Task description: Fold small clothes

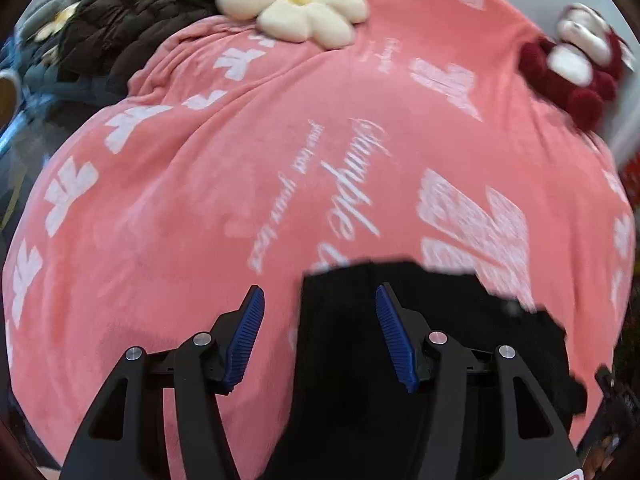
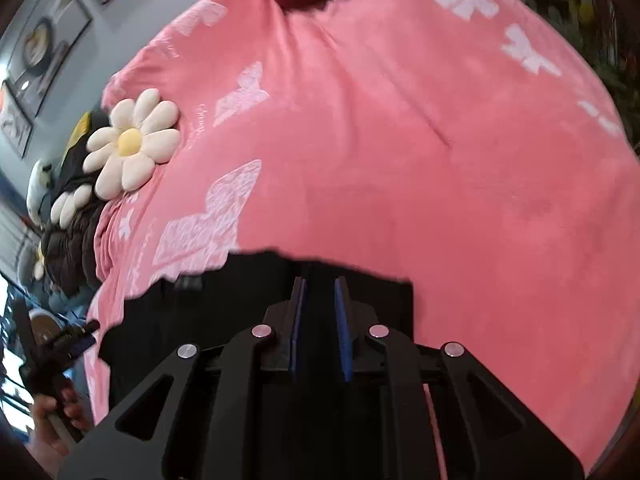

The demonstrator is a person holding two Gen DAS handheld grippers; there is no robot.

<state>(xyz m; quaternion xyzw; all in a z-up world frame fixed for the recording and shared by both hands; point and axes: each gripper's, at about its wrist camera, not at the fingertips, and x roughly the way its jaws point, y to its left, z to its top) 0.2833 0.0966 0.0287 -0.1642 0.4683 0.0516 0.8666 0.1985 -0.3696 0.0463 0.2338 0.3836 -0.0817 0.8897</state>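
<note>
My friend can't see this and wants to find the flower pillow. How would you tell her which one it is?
Start from the big pink blanket that covers nearly everything. Follow it to its far edge, beside the brown puffy jacket. The flower pillow lies there: fat cream petals around a yellow middle, nothing like the red and white plush toy at the other corner.

Both wrist views look steeply down, close over the pink blanket (image 1: 240, 184), sharing the daisy cushion (image 2: 130, 142)
</note>
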